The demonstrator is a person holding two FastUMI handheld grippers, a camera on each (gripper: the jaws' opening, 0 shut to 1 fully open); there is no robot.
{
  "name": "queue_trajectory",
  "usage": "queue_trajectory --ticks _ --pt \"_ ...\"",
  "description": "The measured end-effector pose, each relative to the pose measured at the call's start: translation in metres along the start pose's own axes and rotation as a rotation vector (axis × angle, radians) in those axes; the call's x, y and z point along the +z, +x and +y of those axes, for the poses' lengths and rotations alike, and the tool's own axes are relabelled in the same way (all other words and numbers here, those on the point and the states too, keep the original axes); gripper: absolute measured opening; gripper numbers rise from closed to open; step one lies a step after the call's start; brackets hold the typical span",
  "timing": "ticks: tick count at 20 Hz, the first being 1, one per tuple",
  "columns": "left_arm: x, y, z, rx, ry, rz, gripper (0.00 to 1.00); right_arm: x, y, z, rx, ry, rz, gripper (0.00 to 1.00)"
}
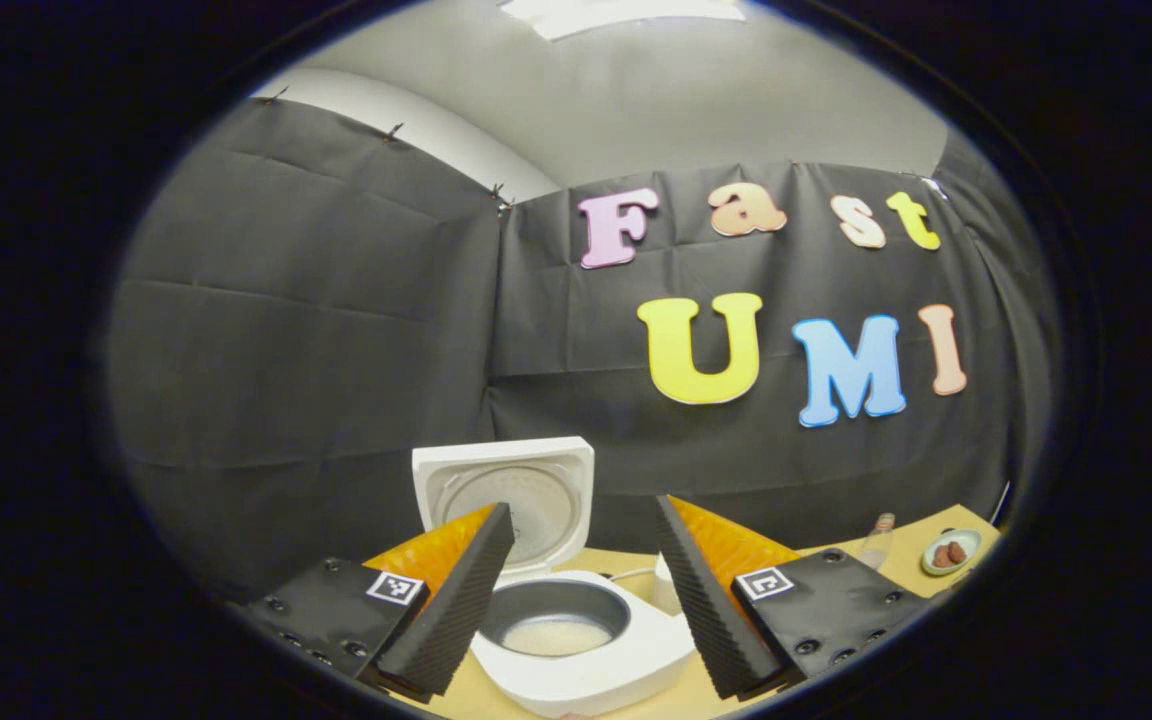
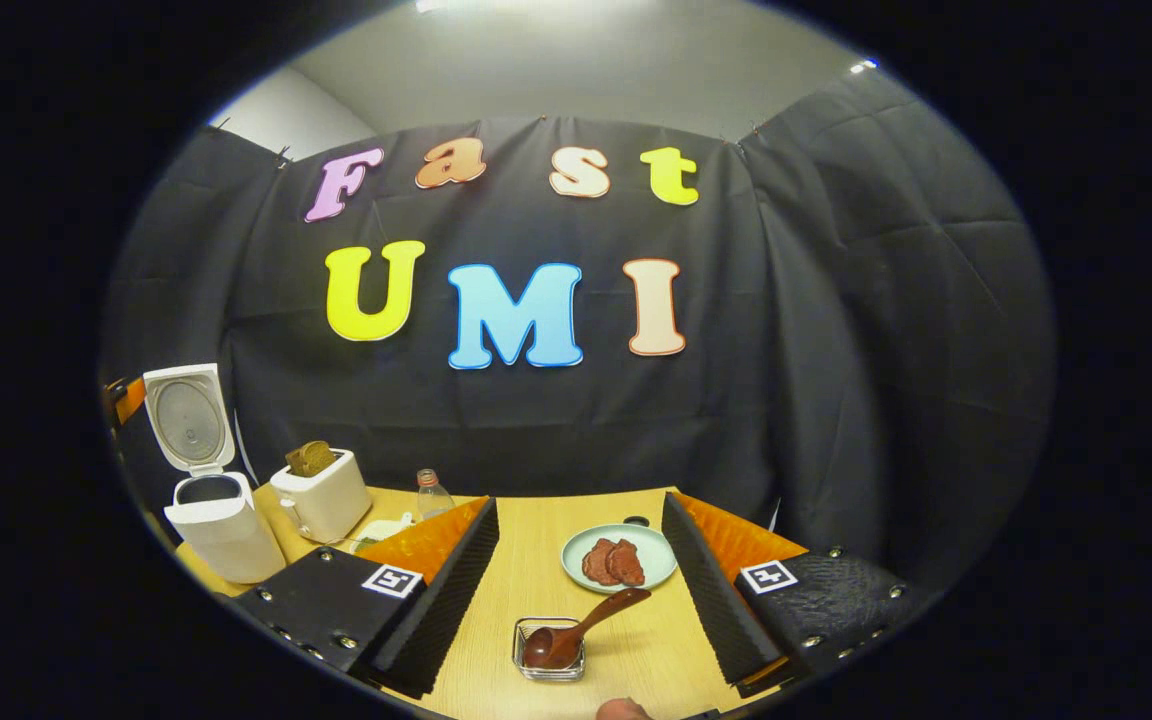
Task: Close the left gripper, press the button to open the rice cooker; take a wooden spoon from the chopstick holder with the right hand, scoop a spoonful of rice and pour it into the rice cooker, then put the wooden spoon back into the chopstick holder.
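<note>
The white rice cooker (image 1: 586,660) stands open just in front of my left gripper (image 1: 584,505), its lid (image 1: 506,490) upright and pale rice in its dark inner pot (image 1: 556,632). The left gripper is open and holds nothing. In the right gripper view the same cooker (image 2: 216,525) stands far left with its lid up. A dark wooden spoon (image 2: 581,625) rests with its bowl in a small clear square holder (image 2: 526,668), handle leaning up to the right. My right gripper (image 2: 581,502) is open above and behind the spoon, apart from it.
On the wooden table (image 2: 536,560) are a pale green plate (image 2: 581,540) with red-brown slices, a cream toaster (image 2: 326,505) holding bread, and a small clear bottle (image 2: 429,493). The plate (image 1: 966,540) and bottle (image 1: 876,540) also lie far right of the left gripper. A fingertip (image 2: 621,710) shows at the bottom edge.
</note>
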State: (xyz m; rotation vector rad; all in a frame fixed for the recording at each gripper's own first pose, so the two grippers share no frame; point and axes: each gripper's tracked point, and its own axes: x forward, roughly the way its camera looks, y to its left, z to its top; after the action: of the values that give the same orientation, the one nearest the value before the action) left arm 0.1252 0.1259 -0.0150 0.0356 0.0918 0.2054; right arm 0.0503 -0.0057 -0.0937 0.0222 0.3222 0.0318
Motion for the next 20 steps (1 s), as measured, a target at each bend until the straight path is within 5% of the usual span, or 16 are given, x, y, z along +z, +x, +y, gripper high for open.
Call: queue_trajectory --ticks 13,20 --pt "0.048 0.175 0.077 0.111 0.057 -0.045 1.0 -0.006 -0.042 -0.007 -0.164 0.003 -0.004 0.99" --pt "0.008 0.262 0.107 0.151 -0.009 0.055 0.95 -0.016 -0.05 -0.002 -0.204 -0.007 0.019 1.0"
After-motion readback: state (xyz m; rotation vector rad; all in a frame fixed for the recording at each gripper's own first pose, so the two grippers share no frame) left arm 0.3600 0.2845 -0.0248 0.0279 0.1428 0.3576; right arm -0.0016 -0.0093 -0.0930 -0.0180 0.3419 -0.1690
